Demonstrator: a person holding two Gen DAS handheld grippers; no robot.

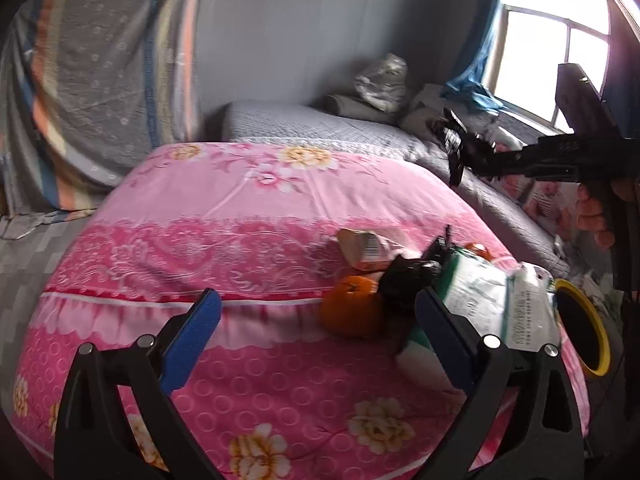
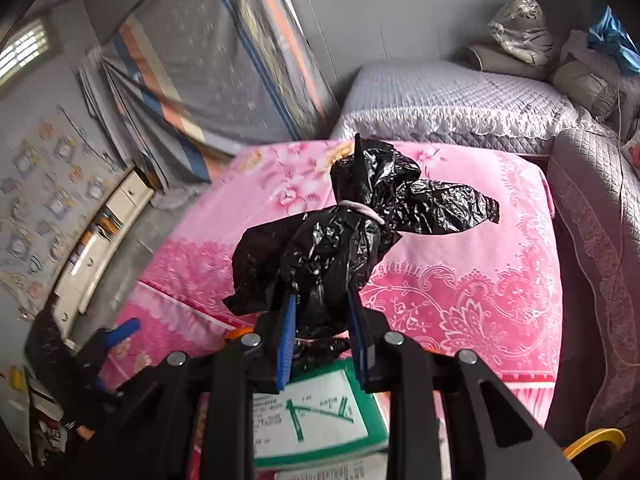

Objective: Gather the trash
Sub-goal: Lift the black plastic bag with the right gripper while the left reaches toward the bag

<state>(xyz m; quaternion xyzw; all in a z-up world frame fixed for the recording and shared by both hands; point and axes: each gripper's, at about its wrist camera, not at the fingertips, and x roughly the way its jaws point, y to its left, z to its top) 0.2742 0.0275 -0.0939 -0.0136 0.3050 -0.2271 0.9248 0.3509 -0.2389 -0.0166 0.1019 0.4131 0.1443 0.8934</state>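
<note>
A crumpled black plastic bag [image 2: 340, 236], tied with a pale band, is clamped in the right hand-held gripper [image 2: 322, 320] above a pink floral quilt [image 2: 460, 280]; only the left wrist view shows an orange [image 1: 352, 312], a carton [image 1: 362, 246], and the left hand-held gripper [image 1: 320, 312] gaping open

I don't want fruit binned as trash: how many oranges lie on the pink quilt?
2: one orange beside the black bag, a second orange peeking behind the green-white packet. More may be hidden.
</note>
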